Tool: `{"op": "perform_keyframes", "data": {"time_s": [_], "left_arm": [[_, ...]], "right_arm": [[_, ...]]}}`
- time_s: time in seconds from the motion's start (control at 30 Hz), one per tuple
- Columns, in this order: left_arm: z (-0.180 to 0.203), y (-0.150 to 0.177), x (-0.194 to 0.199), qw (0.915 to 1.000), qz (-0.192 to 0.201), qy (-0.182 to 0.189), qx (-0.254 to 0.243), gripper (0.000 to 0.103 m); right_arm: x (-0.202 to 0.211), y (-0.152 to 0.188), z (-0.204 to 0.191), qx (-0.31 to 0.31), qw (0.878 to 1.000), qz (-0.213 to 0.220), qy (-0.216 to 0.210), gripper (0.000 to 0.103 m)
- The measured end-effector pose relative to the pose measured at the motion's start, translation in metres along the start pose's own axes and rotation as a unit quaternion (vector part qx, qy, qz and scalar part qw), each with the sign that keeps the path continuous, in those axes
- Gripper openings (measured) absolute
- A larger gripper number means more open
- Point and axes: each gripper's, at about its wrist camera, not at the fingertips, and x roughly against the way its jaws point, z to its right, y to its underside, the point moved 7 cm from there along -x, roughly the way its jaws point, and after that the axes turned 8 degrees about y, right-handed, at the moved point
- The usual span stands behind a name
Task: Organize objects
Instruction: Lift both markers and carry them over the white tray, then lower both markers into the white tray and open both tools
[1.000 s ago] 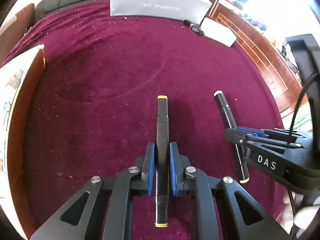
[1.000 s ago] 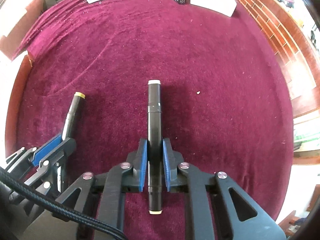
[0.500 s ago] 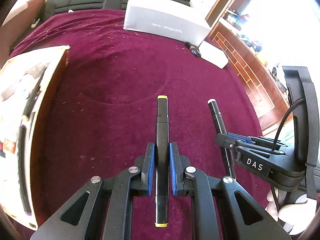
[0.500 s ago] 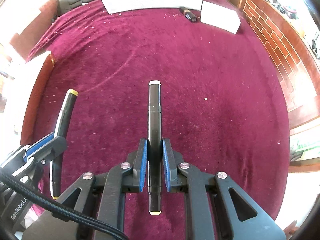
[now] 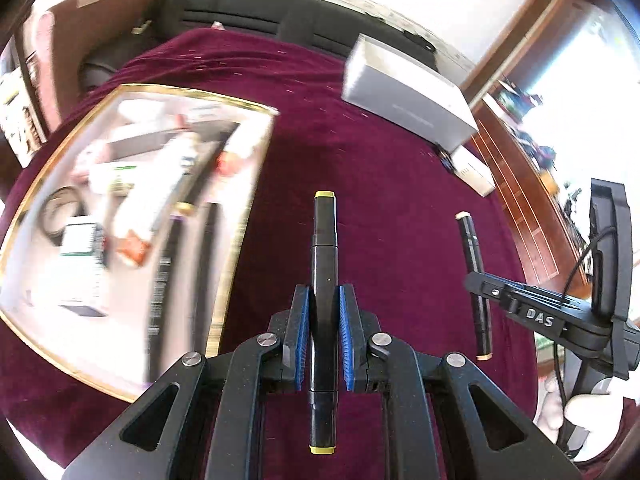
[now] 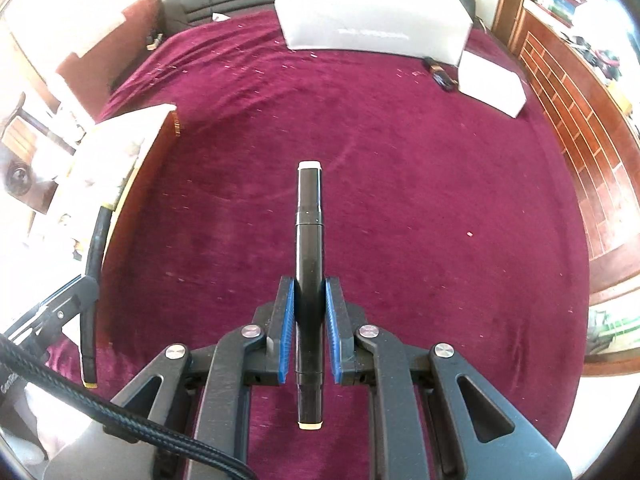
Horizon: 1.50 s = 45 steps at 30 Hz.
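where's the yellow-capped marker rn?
The yellow-capped marker is clamped in the left gripper, off the maroon cloth, just right of the open box. Right wrist view shows it at far left.

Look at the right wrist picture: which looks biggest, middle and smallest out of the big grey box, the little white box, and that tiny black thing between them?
1. Big grey box
2. Little white box
3. Tiny black thing

All three sit at the far end of the red cloth, so nearness hardly skews this order.

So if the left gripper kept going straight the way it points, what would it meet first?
Probably the bare maroon cloth ahead of its yellow-capped marker; the open box lies just left of that line, though depth is unclear.
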Motion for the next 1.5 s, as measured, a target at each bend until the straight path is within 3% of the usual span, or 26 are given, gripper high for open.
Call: {"op": "perform_keyframes", "data": {"time_s": [0.33, 0.8, 0.97, 1.3, 1.5], "left_arm": [[-0.095, -0.019, 0.041, 0.9985, 0.023, -0.027, 0.043, 0.012], [-0.188, -0.03, 0.061, 0.9981, 0.001, -0.045, 0.042, 0.012], [-0.207, -0.028, 0.056, 0.9979, -0.022, -0.044, 0.041, 0.012], [-0.215, -0.032, 0.027, 0.997, -0.063, -0.03, 0.034, 0.012], [-0.217, -0.035, 0.012, 0.9962, -0.078, -0.027, 0.03, 0.012]], "right_arm": [[0.013, -0.025, -0.082, 0.0, 0.997, -0.001, -0.083, 0.013], [-0.01, -0.023, -0.201, -0.002, 0.985, -0.065, -0.162, 0.013], [-0.027, -0.013, -0.236, -0.006, 0.973, -0.107, -0.205, 0.013], [-0.06, -0.001, -0.285, 0.02, 0.967, -0.152, -0.205, 0.013], [-0.07, -0.005, -0.288, 0.019, 0.971, -0.152, -0.183, 0.013]]}}
